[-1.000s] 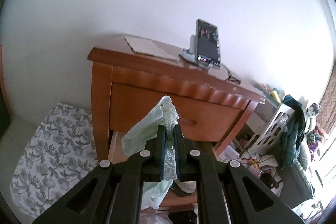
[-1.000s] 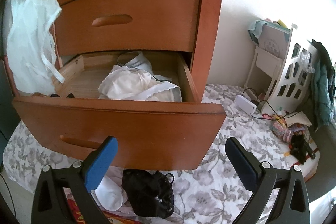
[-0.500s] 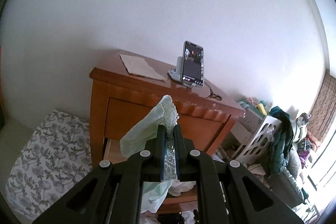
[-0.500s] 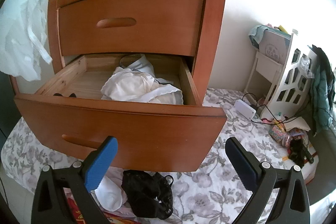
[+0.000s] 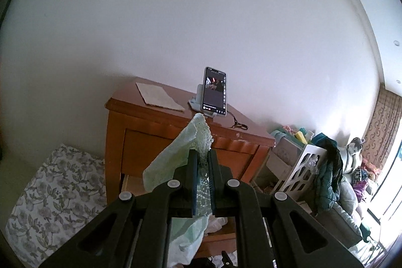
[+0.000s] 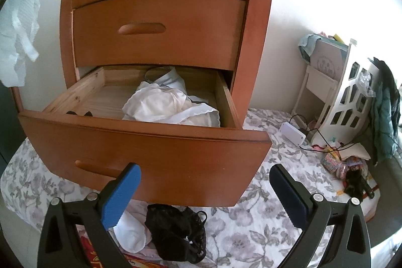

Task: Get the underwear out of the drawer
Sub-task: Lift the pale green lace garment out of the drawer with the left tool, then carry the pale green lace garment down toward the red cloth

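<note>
Left gripper (image 5: 202, 168) pinched shut on pale green underwear (image 5: 181, 160), lace edge clamped between the pads, garment held up in the air clear of the open lower drawer (image 6: 150, 142) of the wooden nightstand (image 5: 140, 127). Right gripper (image 6: 204, 192) jaws wide apart, empty, in front of the drawer face. To do this step well: keep the pinch firm, carry the piece well away from the drawer lip so the trailing fabric doesn't snag, then set it on the floral mat (image 6: 251, 230) near the black underwear (image 6: 176, 227) and white piece (image 6: 130, 232) lying there. Green garment's long axis runs roughly vertical: lace tip points up above the fingers, the rest hangs down limp below. White underwear (image 6: 163, 104) still sits in the drawer, so likely more to pull.
</note>
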A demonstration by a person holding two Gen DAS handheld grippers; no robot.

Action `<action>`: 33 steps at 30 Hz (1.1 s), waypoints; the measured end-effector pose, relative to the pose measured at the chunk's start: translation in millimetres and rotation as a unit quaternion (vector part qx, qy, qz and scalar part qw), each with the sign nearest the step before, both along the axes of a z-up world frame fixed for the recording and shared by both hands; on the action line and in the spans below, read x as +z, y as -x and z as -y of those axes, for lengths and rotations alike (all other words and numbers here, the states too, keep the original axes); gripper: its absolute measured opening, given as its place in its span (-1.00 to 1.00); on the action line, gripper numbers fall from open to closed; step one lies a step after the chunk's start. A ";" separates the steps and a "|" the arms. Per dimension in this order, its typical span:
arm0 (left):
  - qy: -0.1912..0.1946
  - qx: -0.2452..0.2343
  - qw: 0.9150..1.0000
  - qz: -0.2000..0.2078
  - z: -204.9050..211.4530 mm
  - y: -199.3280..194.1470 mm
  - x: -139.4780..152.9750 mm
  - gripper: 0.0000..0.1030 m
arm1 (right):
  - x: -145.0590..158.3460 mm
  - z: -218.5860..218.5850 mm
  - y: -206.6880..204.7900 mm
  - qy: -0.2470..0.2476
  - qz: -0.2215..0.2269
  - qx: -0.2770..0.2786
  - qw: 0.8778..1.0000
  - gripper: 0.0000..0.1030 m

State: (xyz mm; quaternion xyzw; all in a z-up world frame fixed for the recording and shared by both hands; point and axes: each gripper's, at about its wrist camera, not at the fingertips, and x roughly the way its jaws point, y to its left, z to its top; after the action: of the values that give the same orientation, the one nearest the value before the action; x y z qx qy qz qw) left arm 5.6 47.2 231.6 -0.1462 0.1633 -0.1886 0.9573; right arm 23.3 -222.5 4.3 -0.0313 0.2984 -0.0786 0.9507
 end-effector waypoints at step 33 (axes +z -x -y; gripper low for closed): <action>0.039 -0.043 0.995 -0.082 17.2 14.5 -95.1 -0.85 | -1.6 -7.4 1.3 0.013 -0.003 0.011 1.000 1.00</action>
State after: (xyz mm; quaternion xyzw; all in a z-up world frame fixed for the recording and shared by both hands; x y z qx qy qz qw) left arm -8.9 29.9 136.6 -0.1911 0.2401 -0.2229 0.9253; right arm 22.0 -215.1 2.7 -0.0475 0.2996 -0.0724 0.9501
